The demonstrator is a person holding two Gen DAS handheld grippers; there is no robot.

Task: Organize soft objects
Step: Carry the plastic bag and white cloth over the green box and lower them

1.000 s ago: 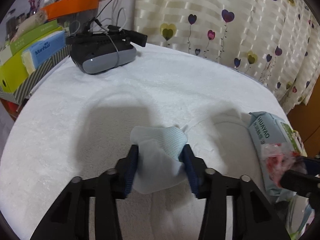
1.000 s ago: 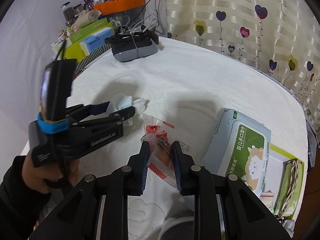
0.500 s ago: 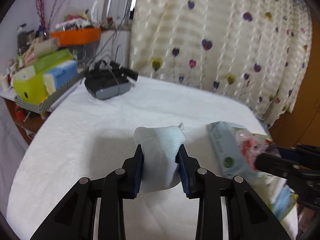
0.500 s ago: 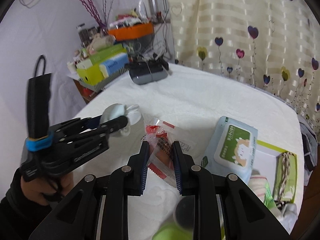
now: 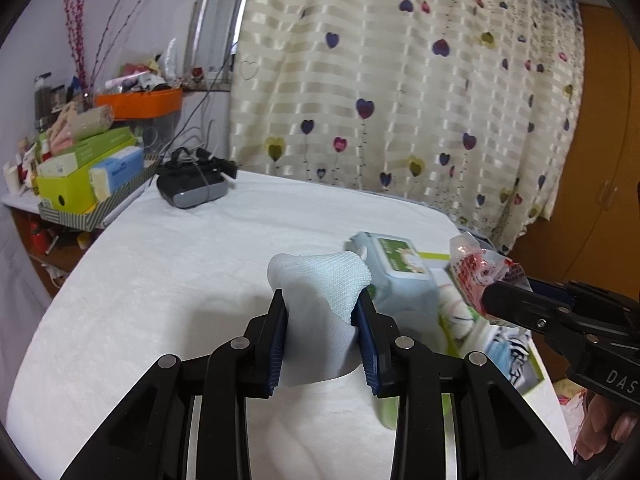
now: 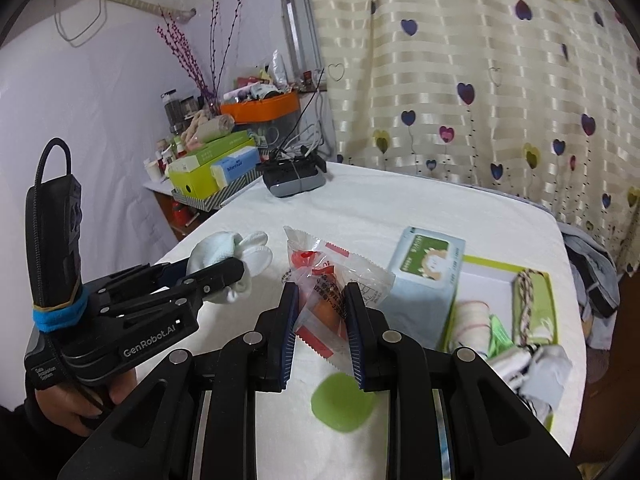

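Soft, light sock (image 5: 320,300) squeezed in the left gripper (image 5: 323,344) above the white table (image 5: 180,280), crinkly snack bag (image 6: 332,284) pinched in the right gripper (image 6: 320,332) (both squashy, best held mid-body).

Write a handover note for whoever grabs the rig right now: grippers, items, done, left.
Left gripper: jaws shut on the pale blue sock, held above the white tabletop.
Right gripper: jaws shut on the clear snack packet, also in the air.
Green-rimmed tray at the table's right edge holds rolled cloths and a striped cord; wipes pack lies beside it. A green disc shows below the right gripper.
Done: both items picked up.
Left: neither is placed yet; probably the tray, though the destination is not shown.
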